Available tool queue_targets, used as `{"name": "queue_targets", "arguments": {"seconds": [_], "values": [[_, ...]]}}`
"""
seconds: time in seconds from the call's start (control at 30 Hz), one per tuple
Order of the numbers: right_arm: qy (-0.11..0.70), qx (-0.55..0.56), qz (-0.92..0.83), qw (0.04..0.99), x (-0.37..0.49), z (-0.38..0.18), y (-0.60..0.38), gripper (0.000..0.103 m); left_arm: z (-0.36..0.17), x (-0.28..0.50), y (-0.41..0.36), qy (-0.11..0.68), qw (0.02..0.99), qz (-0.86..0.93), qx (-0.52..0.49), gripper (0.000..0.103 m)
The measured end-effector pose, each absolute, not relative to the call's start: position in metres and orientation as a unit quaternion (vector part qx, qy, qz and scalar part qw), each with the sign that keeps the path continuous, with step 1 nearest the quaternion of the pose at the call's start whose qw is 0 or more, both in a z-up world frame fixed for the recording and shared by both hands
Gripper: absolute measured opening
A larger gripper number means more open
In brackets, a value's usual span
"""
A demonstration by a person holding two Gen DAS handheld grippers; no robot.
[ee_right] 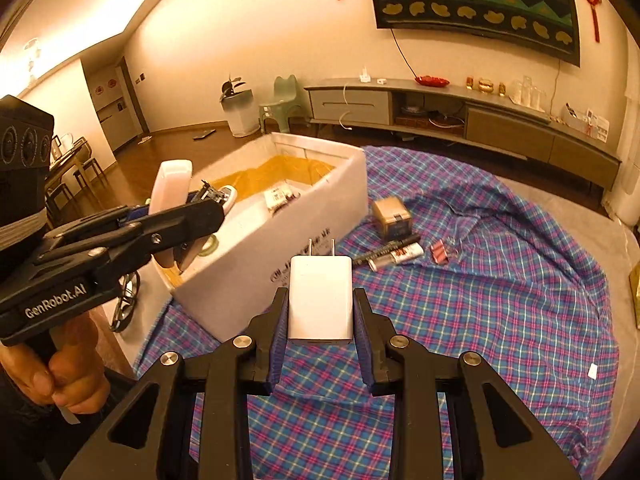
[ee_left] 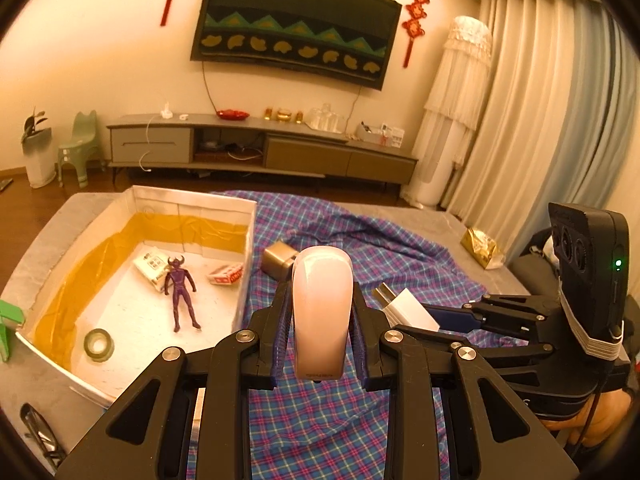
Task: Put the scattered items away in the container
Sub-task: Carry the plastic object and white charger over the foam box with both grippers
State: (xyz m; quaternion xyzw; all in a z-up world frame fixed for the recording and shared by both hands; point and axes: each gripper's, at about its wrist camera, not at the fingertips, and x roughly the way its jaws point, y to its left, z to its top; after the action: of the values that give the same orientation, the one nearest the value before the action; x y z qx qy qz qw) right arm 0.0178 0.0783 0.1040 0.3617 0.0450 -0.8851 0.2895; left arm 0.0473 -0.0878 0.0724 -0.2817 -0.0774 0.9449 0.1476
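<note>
The left gripper (ee_left: pixel 322 312) is clenched on a pale pink computer mouse (ee_left: pixel 322 308), its blue pads pressing both long sides, the mouse standing nose up between the fingers. The right gripper (ee_right: pixel 321 320) grasps a white plug charger (ee_right: pixel 321 300) the same way, the two metal prongs pointing away from the camera. Both are held in the air above a blue and pink checked cloth (ee_right: pixel 460 320) spread over a grey surface.

Just to the left of the two grippers stands the container, a white foam box (ee_right: pixel 280 264) with yellow tape lining its inner walls. Inside it lie a purple horned figure (ee_left: pixel 182 292), a roll of tape (ee_left: pixel 99 345) near the front corner, a white packet (ee_left: pixel 152 270) beside the figure's head, and a small red and white carton (ee_left: pixel 226 274) against the right wall.

Still out on the cloth are a small brown box (ee_right: pixel 392 216) just beside the foam box, then a black pen (ee_right: pixel 386 248), a short tube (ee_right: pixel 396 258) that may be a glue stick or a marker, and a pink binder clip (ee_right: pixel 440 252). A gold wrapped packet (ee_left: pixel 482 248) sits well apart near the curtain. A pair of glasses (ee_left: pixel 38 428) lies off the cloth, close to the foam box's near corner. A hand (ee_right: pixel 60 376) grips the left gripper's handle.
</note>
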Motion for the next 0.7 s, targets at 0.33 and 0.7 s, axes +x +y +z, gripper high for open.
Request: {"name": "queue_targets", "arguments": {"seconds": [0.33,0.7], "values": [[0.057,0.340,-0.888,0.304,0.028,0.133,0.050,0.032,0.086,0.056,-0.108,-0.096,0.138,0.950,-0.261,0.028],[0.080,0.324,-0.889,0.315,0.032,0.153,0.021,0.032,0.096,0.061,-0.143,-0.127,0.119,0.955,-0.242,0.028]]}}
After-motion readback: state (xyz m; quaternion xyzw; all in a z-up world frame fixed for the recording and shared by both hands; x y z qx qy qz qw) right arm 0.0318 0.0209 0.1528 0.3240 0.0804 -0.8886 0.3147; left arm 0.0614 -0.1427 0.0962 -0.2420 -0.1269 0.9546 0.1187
